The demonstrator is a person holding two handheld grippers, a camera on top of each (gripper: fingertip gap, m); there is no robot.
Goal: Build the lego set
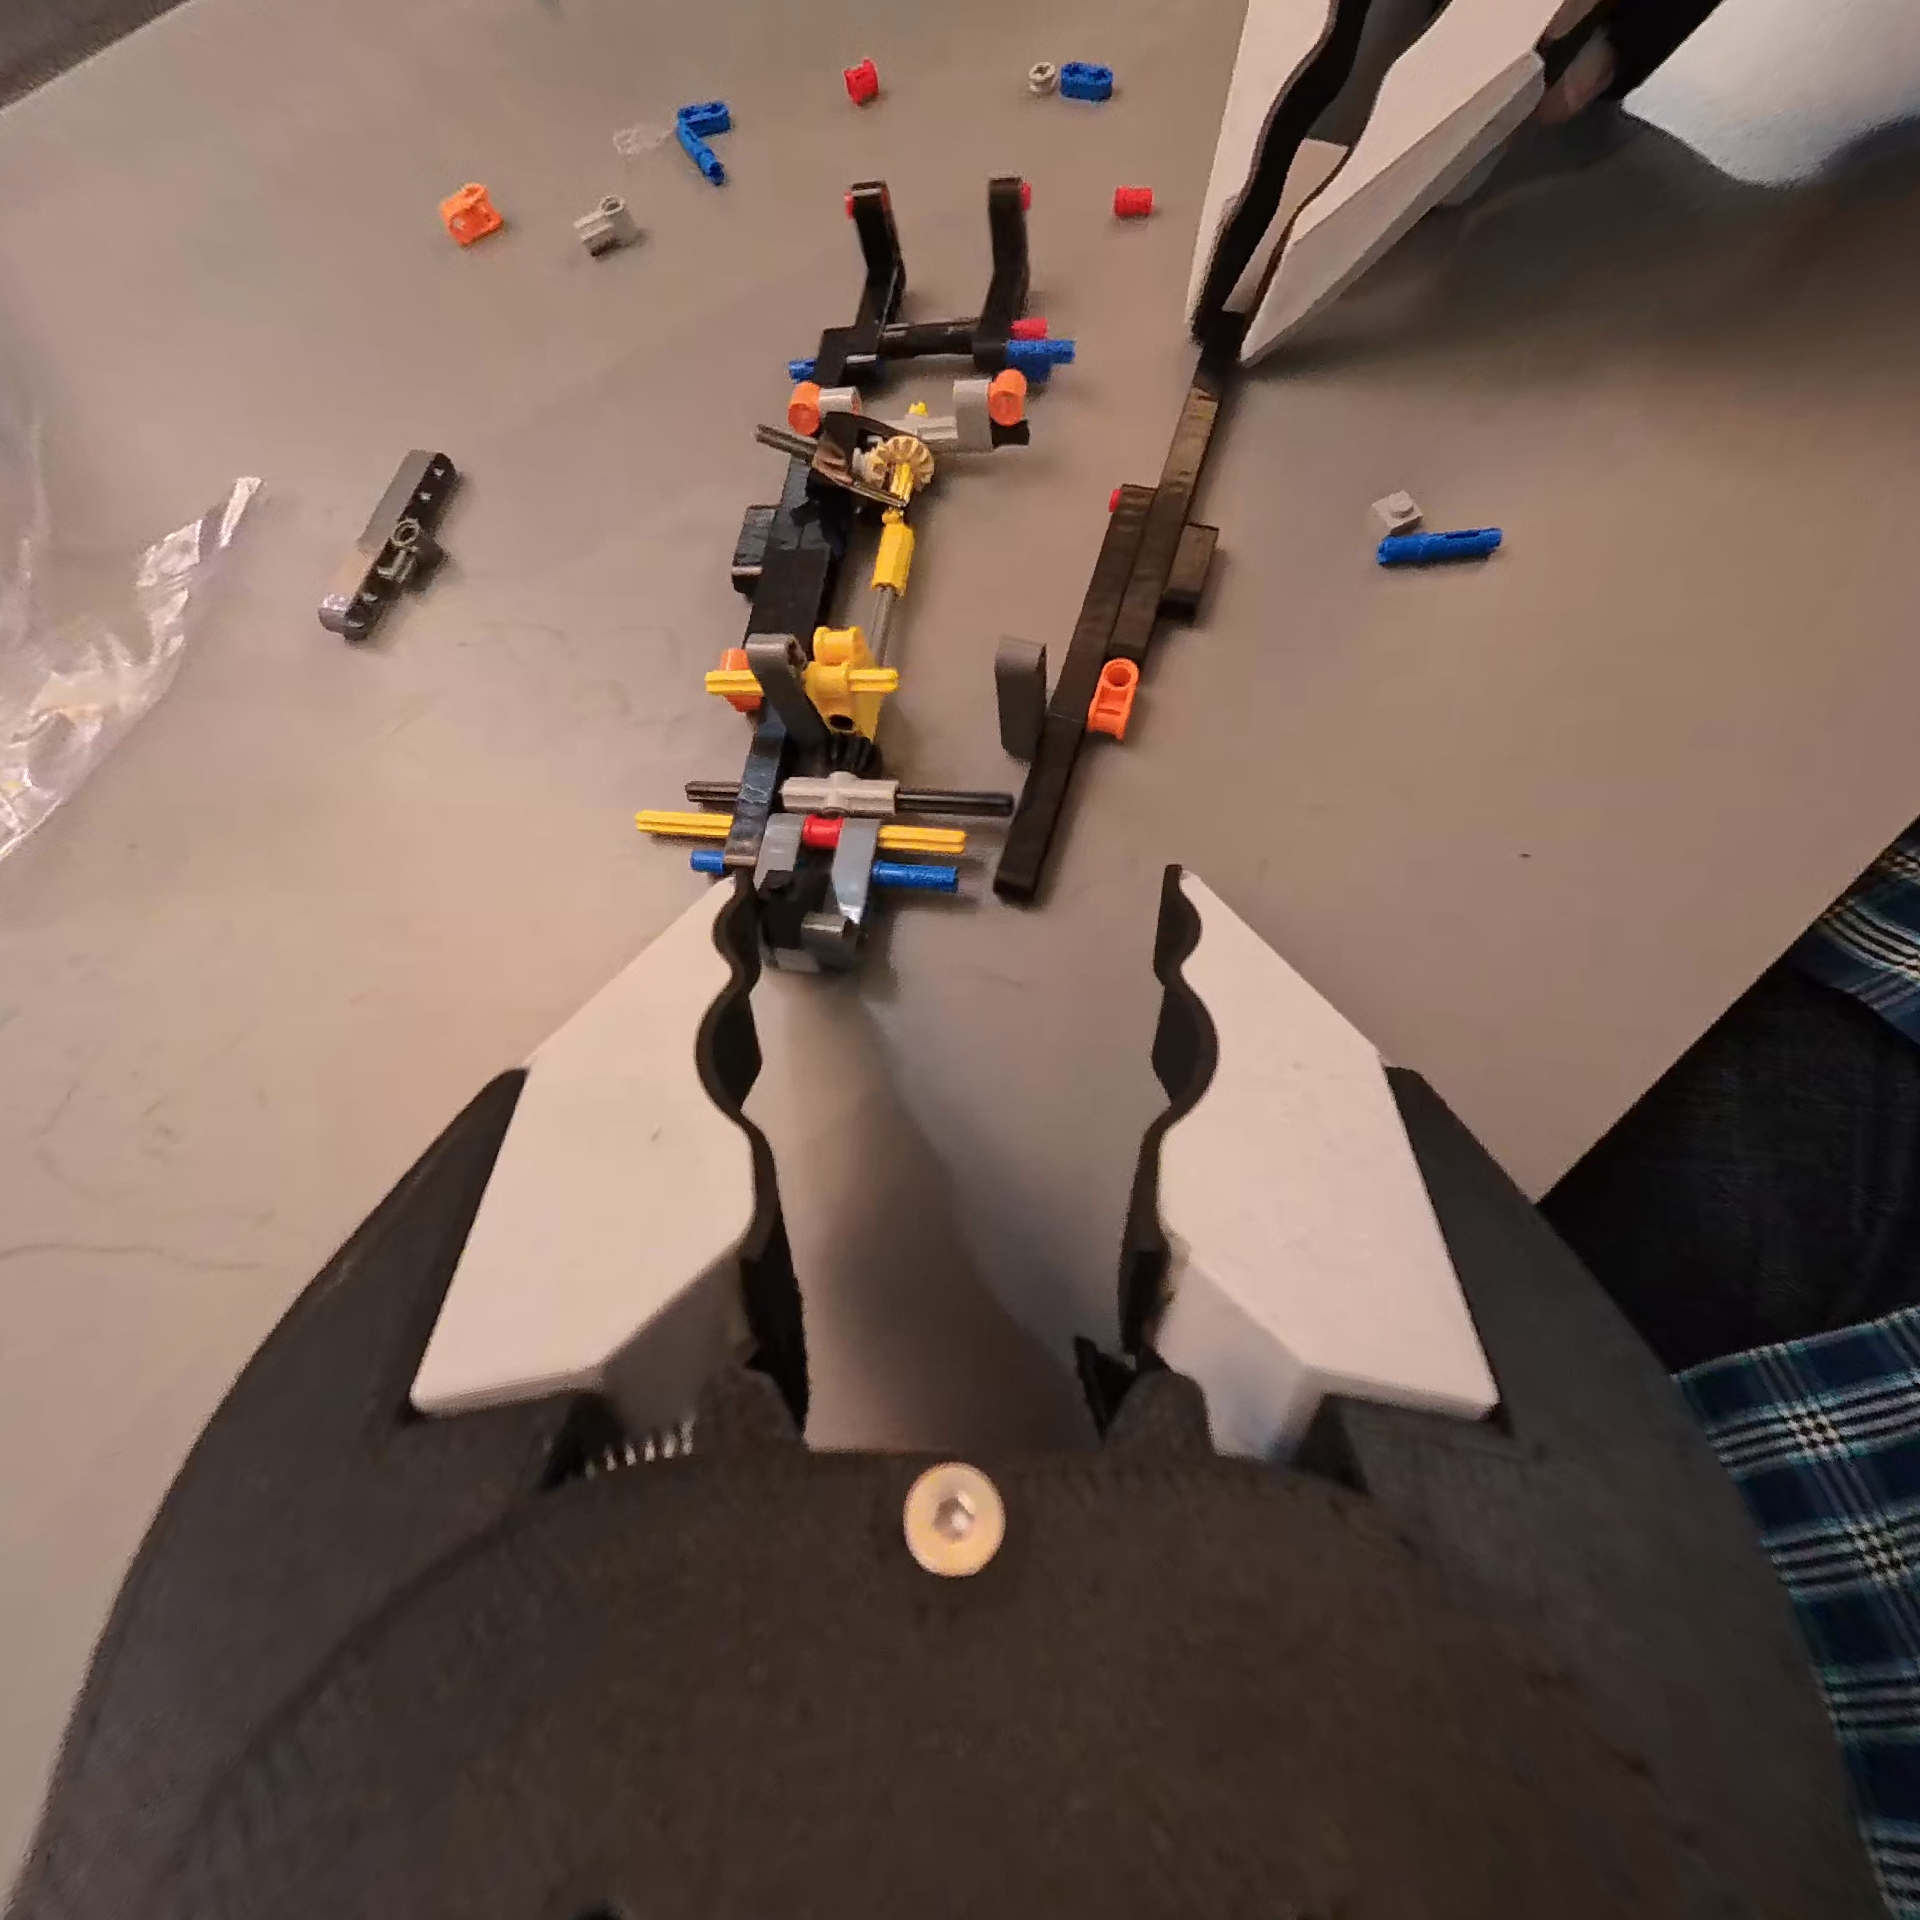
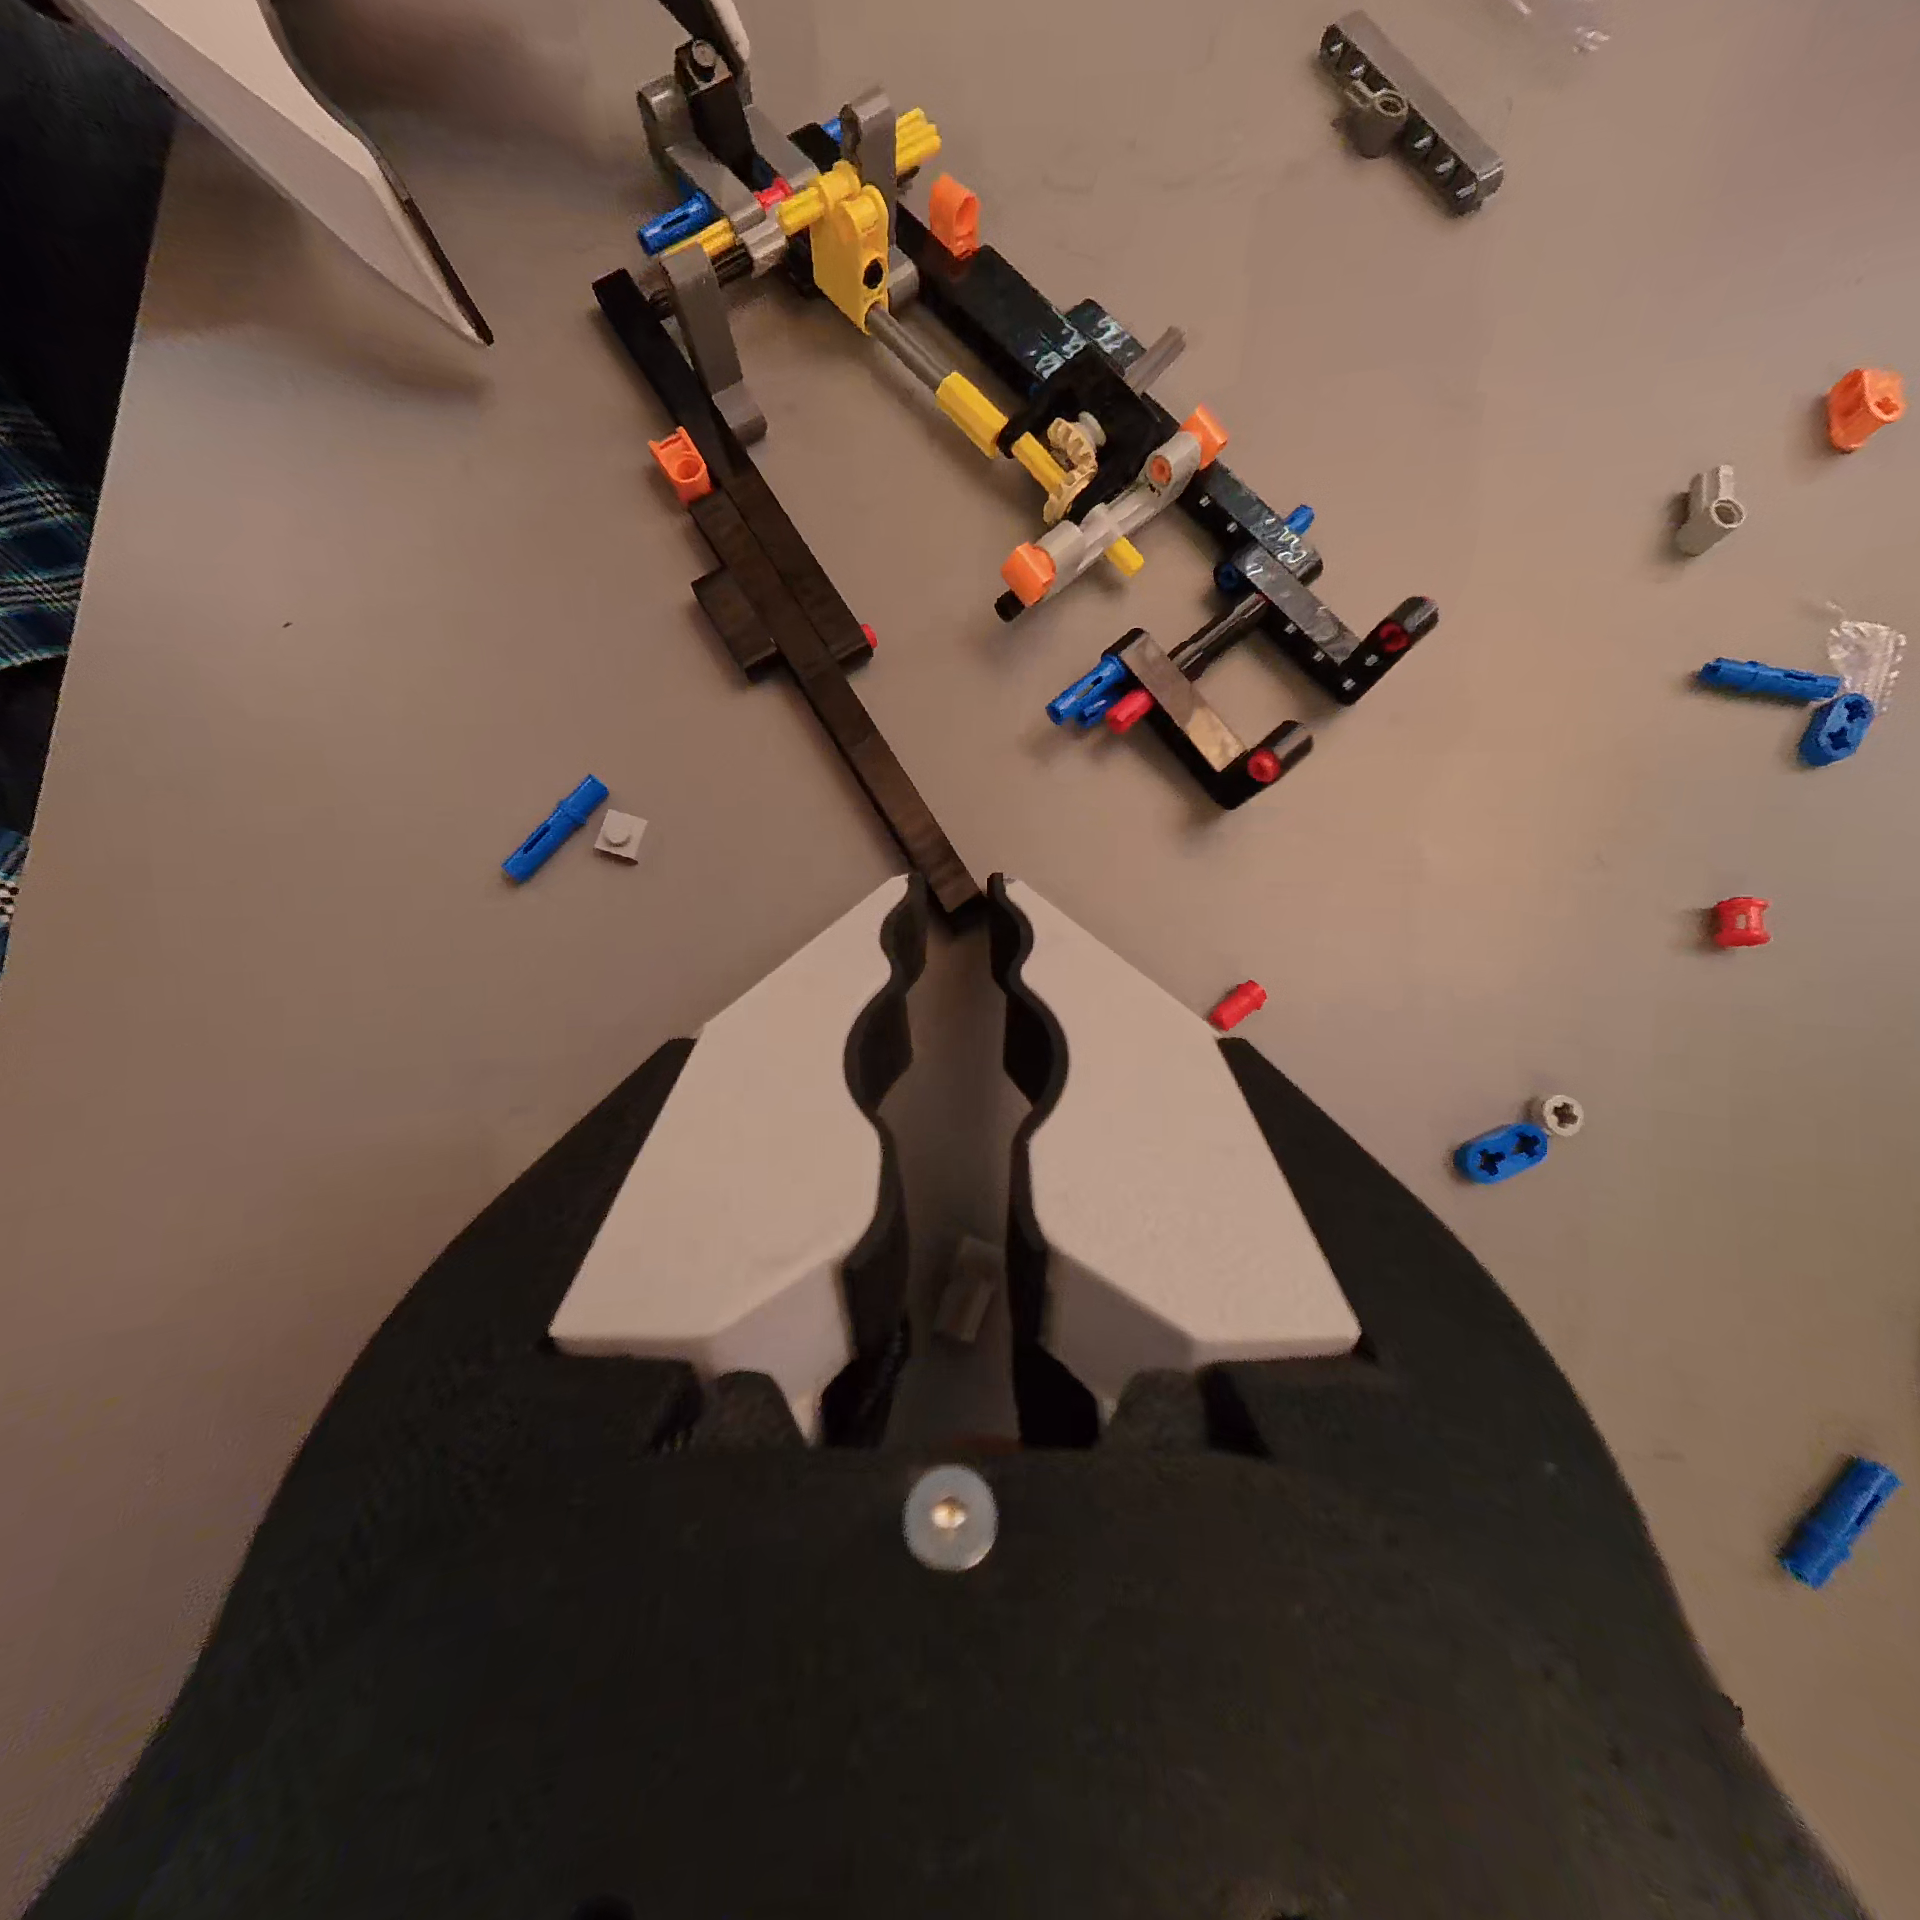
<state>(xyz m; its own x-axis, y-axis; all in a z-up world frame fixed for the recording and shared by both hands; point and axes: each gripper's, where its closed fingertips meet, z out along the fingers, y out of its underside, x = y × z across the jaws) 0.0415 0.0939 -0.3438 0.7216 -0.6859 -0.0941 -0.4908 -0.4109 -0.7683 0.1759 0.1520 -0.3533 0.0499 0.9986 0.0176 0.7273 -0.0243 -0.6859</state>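
Note:
The chassis assembly [image 1: 821, 644] of black, yellow and grey Technic parts lies on the grey table [image 1: 1455, 831]. It also shows in the right wrist view [image 2: 1039, 343]. My left gripper [image 1: 954, 888] is open; its left fingertip [image 1: 732, 904] is right beside the chassis's near end, and nothing is between the jaws. A long black beam assembly [image 1: 1122, 623] with an orange connector lies to the right of the chassis. My right gripper [image 2: 956, 888] is shut on the far end of this black beam assembly [image 2: 821, 644], low over the table.
Loose parts lie scattered: a grey beam [image 1: 390, 561], an orange connector [image 1: 470, 213], a blue pin [image 2: 556, 828], a red pin [image 2: 1236, 1006], a blue pin [image 2: 1839, 1522]. A clear plastic bag [image 1: 83, 644] lies at the left. The table's edge [image 1: 1662, 1039] runs at the right, with a person's plaid clothing [image 1: 1818, 1507] beyond. The gap from one gripper's tips to the other's is roughly 15 cm. The red pin [image 2: 1236, 1006] is about 5 cm from my right fingertips. The left camera catches it too, in the left wrist view [image 1: 1132, 198].

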